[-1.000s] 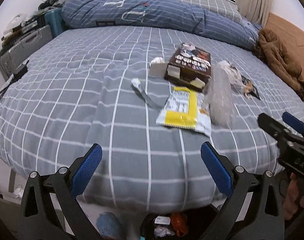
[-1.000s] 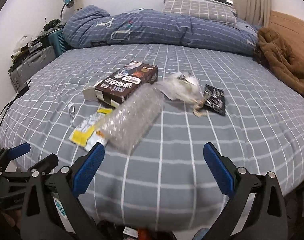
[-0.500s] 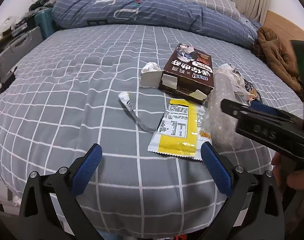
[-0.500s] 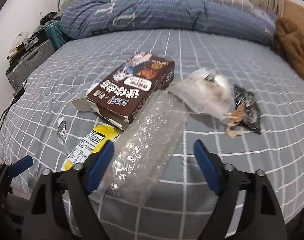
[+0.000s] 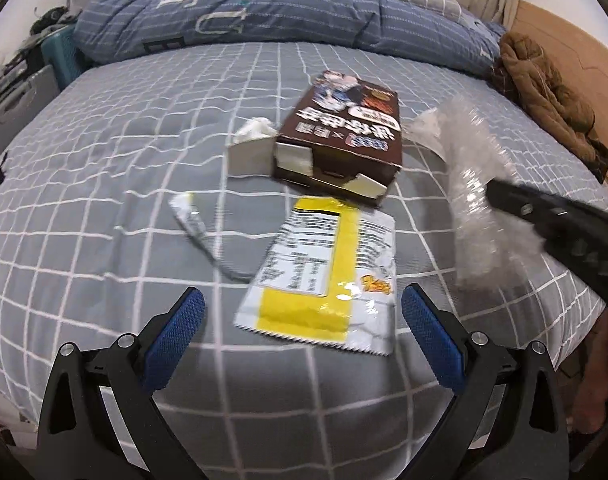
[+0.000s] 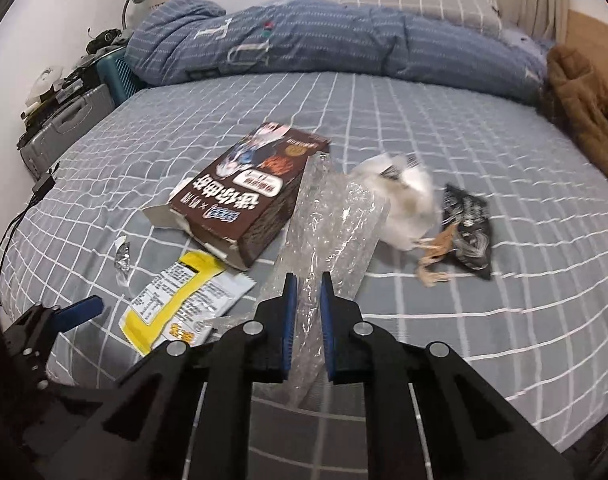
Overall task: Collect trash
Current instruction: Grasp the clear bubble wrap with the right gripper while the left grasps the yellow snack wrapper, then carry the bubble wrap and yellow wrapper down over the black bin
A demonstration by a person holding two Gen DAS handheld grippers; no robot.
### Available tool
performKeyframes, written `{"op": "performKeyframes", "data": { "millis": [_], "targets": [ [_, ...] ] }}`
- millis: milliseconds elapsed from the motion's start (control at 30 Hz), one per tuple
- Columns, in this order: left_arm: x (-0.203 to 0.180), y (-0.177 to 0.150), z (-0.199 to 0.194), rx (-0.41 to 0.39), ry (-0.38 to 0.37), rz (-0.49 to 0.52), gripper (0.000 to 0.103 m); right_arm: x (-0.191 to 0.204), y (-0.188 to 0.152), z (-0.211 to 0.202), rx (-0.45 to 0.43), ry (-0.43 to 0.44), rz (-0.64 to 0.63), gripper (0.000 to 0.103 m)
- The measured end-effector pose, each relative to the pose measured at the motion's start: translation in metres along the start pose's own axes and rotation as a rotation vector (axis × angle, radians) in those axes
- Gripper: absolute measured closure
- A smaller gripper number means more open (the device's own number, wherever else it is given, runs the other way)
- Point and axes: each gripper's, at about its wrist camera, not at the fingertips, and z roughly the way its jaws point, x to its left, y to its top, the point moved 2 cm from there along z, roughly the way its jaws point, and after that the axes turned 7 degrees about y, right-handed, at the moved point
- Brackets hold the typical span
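Trash lies on a grey checked bed (image 5: 104,184). My right gripper (image 6: 305,280) has its jaws closing onto a clear bubble-wrap roll (image 6: 331,224), and the blue pads pinch its near end. In the left wrist view the roll (image 5: 475,184) stands tilted at the right. My left gripper (image 5: 304,320) is open, hovering just in front of a yellow-and-white snack wrapper (image 5: 323,276). A brown carton (image 5: 343,132) lies behind it, and a small silver wrapper (image 5: 192,220) to its left. A white crumpled bag (image 6: 407,208) and a black packet (image 6: 467,216) lie right of the roll.
A blue duvet (image 6: 304,44) is bunched along the far side of the bed. A brown garment (image 6: 583,112) lies at the far right. A grey suitcase (image 6: 60,128) and clutter stand left of the bed. A white tissue (image 5: 256,128) sits by the carton.
My right gripper went from wide open to shut on the bubble-wrap roll, whose far end has lifted. Both grippers moved in over the bed, closer to the trash.
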Motion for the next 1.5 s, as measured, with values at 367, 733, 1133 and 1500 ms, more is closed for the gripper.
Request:
{"op": "performKeyframes", "data": {
  "millis": [367,733,1133,1500],
  "targets": [
    [-0.022,0.009,0.026,0.019,0.024,0.034,0.013,-0.017,-0.005,-0.007,0.004,-0.02,0.008,0.092],
    [-0.018,0.014,0.032,0.032,0.026,0.028,0.07,-0.016,-0.008,-0.004,0.019,-0.023,-0.003,0.092],
    [-0.009,0.009,0.009,0.003,0.022,0.004,0.076,-0.009,-0.011,-0.01,0.012,-0.025,-0.029,0.092],
    [0.0,0.003,-0.031,-0.047,0.015,-0.024,0.076,-0.001,-0.018,-0.034,-0.015,-0.016,-0.048,0.092]
  ]
}}
